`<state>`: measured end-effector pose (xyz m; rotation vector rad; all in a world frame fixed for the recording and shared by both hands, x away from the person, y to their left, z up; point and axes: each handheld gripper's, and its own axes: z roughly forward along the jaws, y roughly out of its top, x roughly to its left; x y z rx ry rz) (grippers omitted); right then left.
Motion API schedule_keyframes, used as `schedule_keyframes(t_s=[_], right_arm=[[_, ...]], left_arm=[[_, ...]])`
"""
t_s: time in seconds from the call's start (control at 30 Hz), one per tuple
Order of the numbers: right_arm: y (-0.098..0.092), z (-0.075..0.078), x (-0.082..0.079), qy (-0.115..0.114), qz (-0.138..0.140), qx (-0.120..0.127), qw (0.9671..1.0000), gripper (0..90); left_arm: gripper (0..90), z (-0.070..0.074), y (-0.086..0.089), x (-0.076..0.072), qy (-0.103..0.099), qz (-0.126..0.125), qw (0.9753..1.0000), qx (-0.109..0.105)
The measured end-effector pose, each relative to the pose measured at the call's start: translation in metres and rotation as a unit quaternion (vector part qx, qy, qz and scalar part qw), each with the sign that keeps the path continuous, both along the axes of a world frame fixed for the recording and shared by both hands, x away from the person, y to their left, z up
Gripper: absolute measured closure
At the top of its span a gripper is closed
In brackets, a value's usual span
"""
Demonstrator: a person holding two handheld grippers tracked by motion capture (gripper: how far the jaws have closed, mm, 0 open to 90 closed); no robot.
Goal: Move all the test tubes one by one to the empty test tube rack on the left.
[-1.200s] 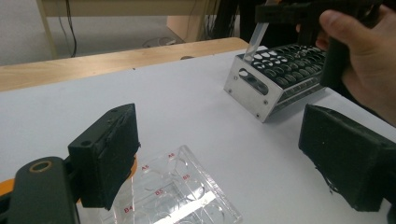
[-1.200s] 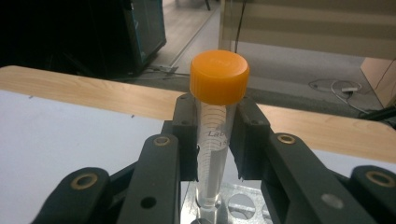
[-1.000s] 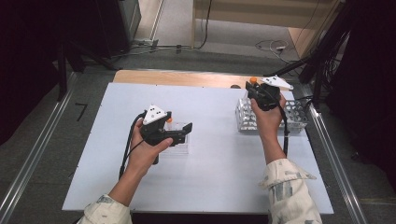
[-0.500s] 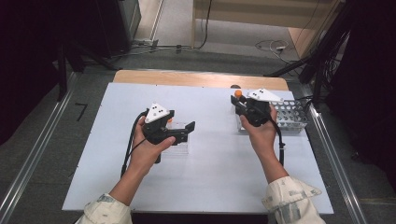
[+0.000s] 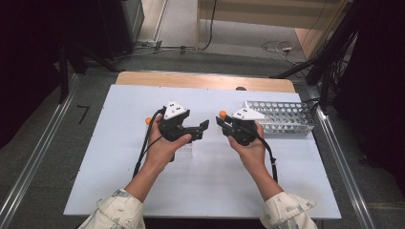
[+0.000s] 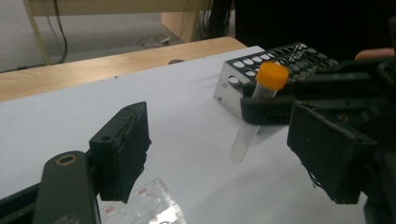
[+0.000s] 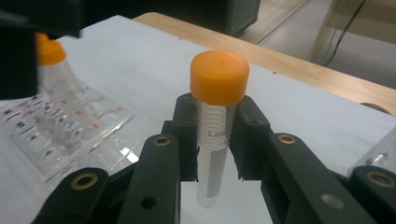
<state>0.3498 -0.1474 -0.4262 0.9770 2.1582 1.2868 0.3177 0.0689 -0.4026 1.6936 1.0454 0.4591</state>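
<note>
Carrying a capped tube (image 7: 215,135) upright, the right gripper (image 5: 223,122) is clamped on it at mid-table, left of the metal rack (image 5: 282,117). The left gripper (image 5: 202,128) gapes empty over the clear rack (image 7: 60,126); next probably comes seating the tube there.
</note>
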Motion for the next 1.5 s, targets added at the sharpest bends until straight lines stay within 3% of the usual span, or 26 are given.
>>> schedule_keyframes(t_s=[0.3, 0.7, 1.2, 1.5], right_arm=[[0.009, -0.006, -0.011, 0.009, 0.024, 0.001, 0.9997, 71.2], [0.018, -0.007, -0.017, 0.013, 0.045, 0.009, 0.9989, 71.2], [0.018, -0.007, -0.018, 0.017, 0.054, 0.014, 0.9983, 71.2], [0.019, -0.008, -0.019, 0.014, 0.055, 0.011, 0.9984, 69.5]], left_arm=[[26.4, -0.001, -0.020, 0.002, -0.011, -0.008, 0.9999, 0.010], [49.4, -0.005, -0.024, 0.004, -0.011, -0.028, 0.9995, 0.010], [68.8, -0.008, -0.028, 0.002, -0.010, -0.052, 0.9982, 0.030], [70.9, -0.007, -0.028, 0.000, -0.021, -0.051, 0.9972, 0.050]])
